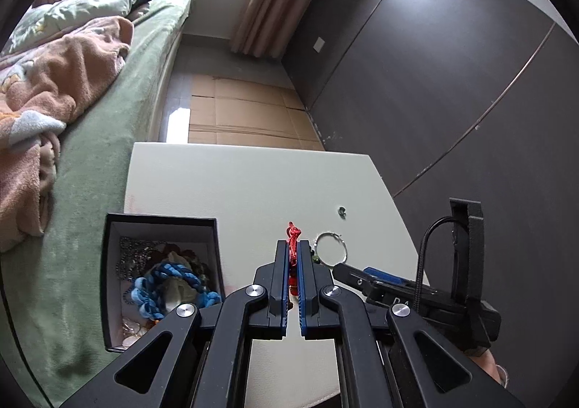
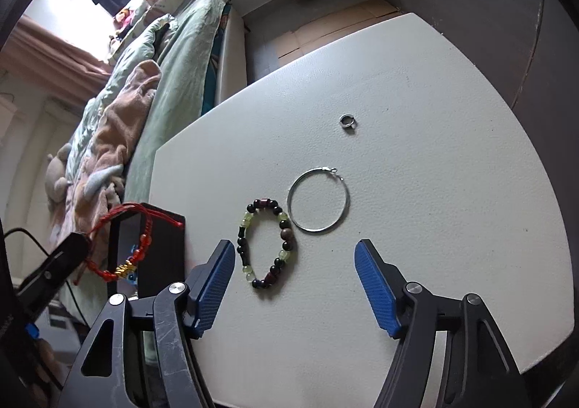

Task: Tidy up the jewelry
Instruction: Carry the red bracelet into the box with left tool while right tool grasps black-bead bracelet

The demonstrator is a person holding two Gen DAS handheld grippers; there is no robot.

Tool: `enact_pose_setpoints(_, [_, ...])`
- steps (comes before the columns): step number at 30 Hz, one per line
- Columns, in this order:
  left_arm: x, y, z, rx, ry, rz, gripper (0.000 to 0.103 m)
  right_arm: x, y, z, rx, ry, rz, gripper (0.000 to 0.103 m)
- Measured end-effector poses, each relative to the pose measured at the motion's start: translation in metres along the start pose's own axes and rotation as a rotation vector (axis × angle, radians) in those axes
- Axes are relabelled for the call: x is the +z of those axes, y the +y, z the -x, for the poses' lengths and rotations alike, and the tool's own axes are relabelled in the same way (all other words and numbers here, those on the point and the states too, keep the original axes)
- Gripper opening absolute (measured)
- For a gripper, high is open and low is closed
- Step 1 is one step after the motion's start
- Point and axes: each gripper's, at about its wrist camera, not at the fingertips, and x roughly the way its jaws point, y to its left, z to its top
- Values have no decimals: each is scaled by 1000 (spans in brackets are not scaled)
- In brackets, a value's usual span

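Note:
My left gripper (image 1: pixel 293 248) is shut on a red cord bracelet (image 1: pixel 292 232) and holds it above the white table (image 1: pixel 253 183), right of the black jewelry box (image 1: pixel 159 221). The bracelet (image 2: pixel 123 263) hangs beside the box (image 2: pixel 163 252) in the right wrist view. The box holds a blue braided cord (image 1: pixel 173 281) and several other pieces. My right gripper (image 2: pixel 295 252) is open, low over the table, with a green and dark beaded bracelet (image 2: pixel 267 245) between its fingers. A silver hoop (image 2: pixel 319 201) and a small silver ring (image 2: pixel 348 121) lie beyond it.
A bed with a green cover (image 1: pixel 108 125) and a pink blanket (image 1: pixel 61 82) runs along the table's left side. A dark wall (image 1: pixel 452 82) stands to the right. Cardboard (image 1: pixel 246 111) covers the floor beyond the table.

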Motion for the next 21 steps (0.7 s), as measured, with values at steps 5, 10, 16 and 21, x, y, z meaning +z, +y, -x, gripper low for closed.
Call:
enact_pose_setpoints(5, [5,20,14,18,-21,23,4,-1,17,-19,-50,26,45,56])
enact_pose_setpoints(10, [6,36,27,26,-38,46,4,-3,31,-39,-134,47,97,50])
enact_pose_setpoints(16, [3,48,43,96,-55,39,4,-5,51,-47,-267,28,199,11])
enact_pose_setpoints(21, [0,66,33,154,13,72,41,-6,47,-32,-186,-12,161,11])
